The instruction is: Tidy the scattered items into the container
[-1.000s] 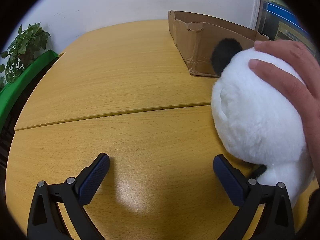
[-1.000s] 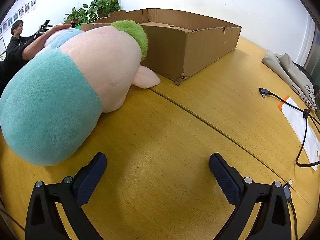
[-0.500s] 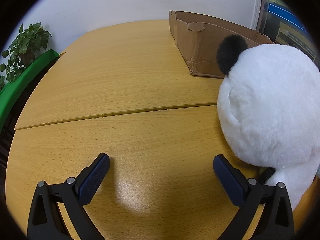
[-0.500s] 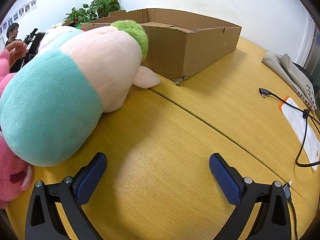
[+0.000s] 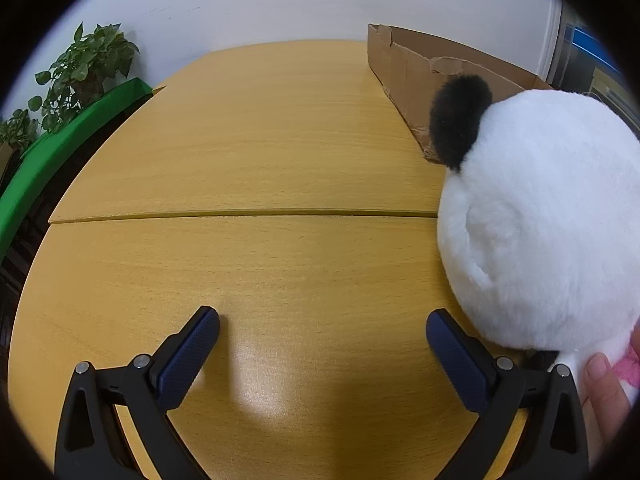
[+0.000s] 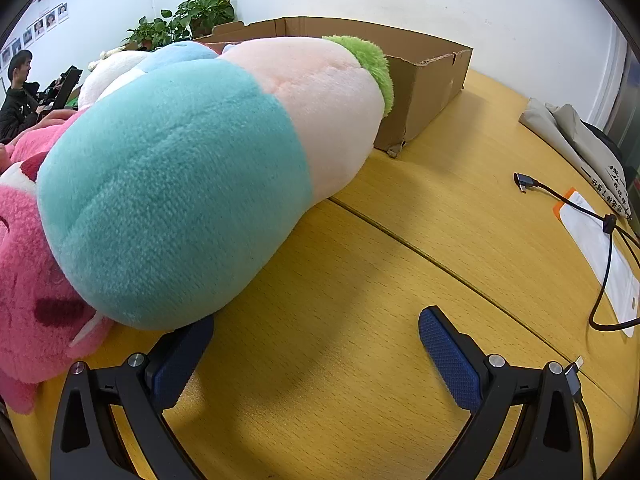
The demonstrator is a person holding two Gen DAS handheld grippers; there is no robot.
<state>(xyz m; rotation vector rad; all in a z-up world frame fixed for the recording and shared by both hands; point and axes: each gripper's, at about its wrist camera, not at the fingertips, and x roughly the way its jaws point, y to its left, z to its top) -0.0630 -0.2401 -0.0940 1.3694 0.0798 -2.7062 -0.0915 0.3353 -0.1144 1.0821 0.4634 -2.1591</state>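
My left gripper [image 5: 322,338] hangs wide open over the yellow wooden tabletop [image 5: 248,152], holding nothing. The round white plush panda with a black ear [image 5: 548,220] sits just beside its right finger, in front of the shallow brown cardboard box [image 5: 416,64]. The hand that pressed on the panda's head a second ago is gone from there; now a bare hand [image 5: 604,396] shows at the lower right edge, beside a scrap of pink plush.

My right gripper [image 6: 316,340] is likewise spread wide and empty. The big teal-and-peach plush with a green tuft [image 6: 208,168] has come much closer since half a second ago: its teal end now overhangs my left finger, possibly touching it, though I cannot tell. A pink plush toy [image 6: 28,280] lies pressed against its left side, showing far more than before. The cardboard box [image 6: 424,76] stands behind the tuft, and a black cable [image 6: 600,240] lies to the right.
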